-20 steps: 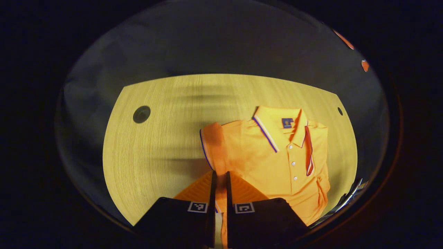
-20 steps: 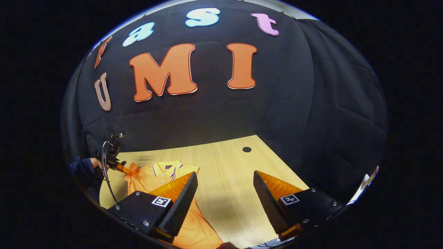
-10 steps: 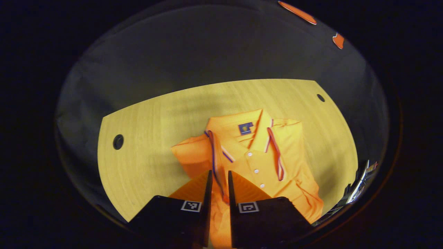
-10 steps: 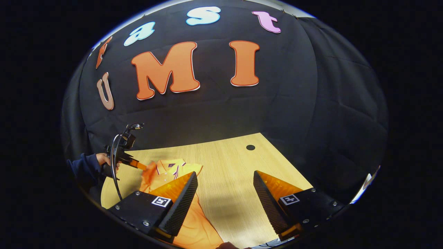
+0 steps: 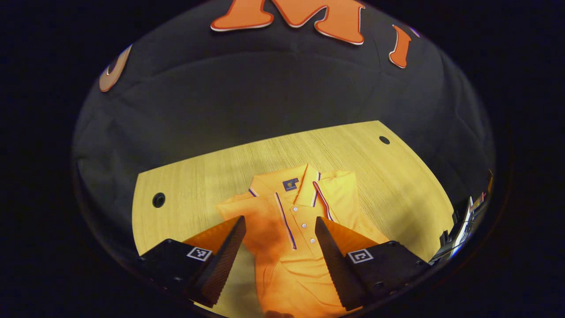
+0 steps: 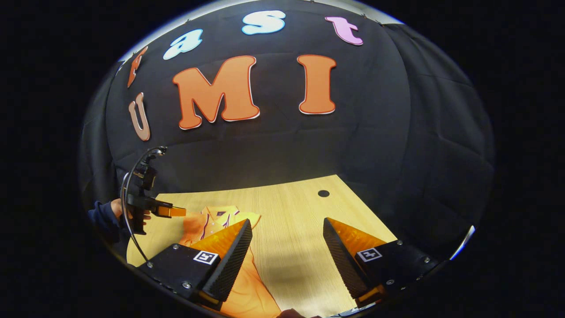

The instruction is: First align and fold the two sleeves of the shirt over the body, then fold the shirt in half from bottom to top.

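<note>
Lying on the table (image 5: 185,181), collar toward the wall, shirt (image 5: 295,229) has both sleeves folded over the body, I judge. Left gripper (image 5: 276,260) & right gripper (image 6: 287,254) both wide, empty. Next: grab hem, fold btm to top.

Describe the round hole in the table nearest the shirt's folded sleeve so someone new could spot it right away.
Start at the wooden table in the left gripper view, then find the orange polo shirt lying on it. Left of the shirt's folded sleeve, near the table's edge, is a dark round hole; it looks bigger than the other hole by the far right corner.
</note>
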`<state>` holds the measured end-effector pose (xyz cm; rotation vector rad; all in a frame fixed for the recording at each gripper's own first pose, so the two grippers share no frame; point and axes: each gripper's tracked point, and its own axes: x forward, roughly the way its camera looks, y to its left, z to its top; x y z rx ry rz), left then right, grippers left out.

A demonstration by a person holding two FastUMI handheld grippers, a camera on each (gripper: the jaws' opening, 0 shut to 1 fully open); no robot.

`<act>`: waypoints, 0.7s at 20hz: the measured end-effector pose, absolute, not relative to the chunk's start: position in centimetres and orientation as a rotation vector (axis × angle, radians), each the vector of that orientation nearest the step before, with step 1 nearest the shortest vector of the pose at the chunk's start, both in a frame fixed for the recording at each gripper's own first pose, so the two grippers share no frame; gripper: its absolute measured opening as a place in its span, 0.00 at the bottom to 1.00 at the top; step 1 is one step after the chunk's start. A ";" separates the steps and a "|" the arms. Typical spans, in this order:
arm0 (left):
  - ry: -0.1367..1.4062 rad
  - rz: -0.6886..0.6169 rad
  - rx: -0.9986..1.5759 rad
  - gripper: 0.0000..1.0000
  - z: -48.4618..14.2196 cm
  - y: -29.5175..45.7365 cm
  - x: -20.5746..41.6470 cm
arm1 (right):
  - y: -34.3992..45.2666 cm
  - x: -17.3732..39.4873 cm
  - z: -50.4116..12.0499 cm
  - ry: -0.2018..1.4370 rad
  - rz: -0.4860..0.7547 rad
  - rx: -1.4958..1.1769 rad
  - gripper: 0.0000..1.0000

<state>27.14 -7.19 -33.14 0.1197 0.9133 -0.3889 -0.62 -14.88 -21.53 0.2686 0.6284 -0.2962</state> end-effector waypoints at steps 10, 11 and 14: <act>0.547 -0.250 0.054 0.95 -20.1 -4.6 21.3 | -10.9 2.9 -18.1 0.462 -0.101 0.160 0.99; 0.513 -0.237 0.050 0.95 -18.7 -4.4 20.3 | -10.5 3.0 -17.6 0.440 -0.084 0.148 0.99; 0.409 -0.176 0.067 0.97 -15.2 -3.1 17.0 | -9.6 3.0 -16.6 0.392 -0.042 0.115 0.99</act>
